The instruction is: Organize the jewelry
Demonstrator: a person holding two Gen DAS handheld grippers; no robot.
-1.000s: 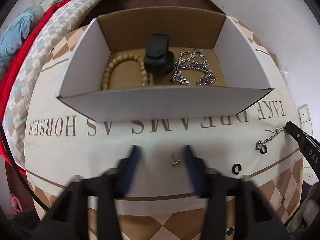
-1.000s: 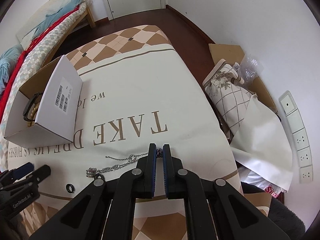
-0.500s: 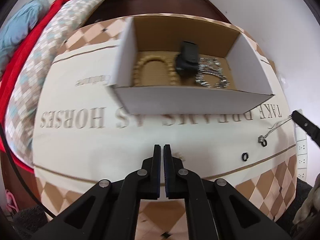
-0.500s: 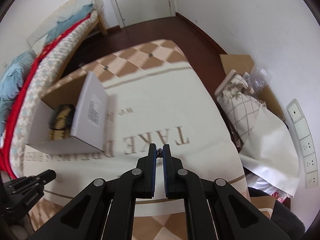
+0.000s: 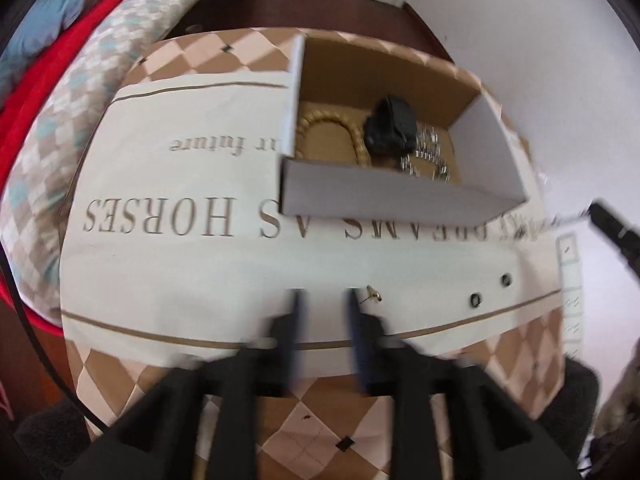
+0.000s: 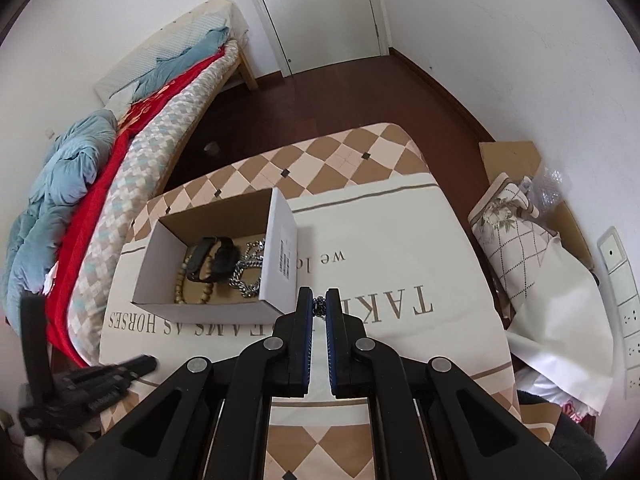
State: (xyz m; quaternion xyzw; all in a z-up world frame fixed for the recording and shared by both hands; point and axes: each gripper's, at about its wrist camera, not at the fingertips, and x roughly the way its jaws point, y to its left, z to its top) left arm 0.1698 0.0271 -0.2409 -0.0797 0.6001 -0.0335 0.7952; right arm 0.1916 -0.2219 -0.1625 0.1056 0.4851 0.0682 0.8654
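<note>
Lifted since a second ago, the right gripper [image 6: 319, 312] pinches a thin silver chain [image 6: 319, 307], now clear of the cloth.
At its ten o'clock the box [image 6: 276, 272] holds wooden beads [image 6: 181, 280], a black band [image 6: 212, 258] and heavy chain [image 6: 244, 276]. Left gripper [image 5: 323, 300] is opening, empty; a gold stud [image 5: 372, 296] lies at its three o'clock.
</note>
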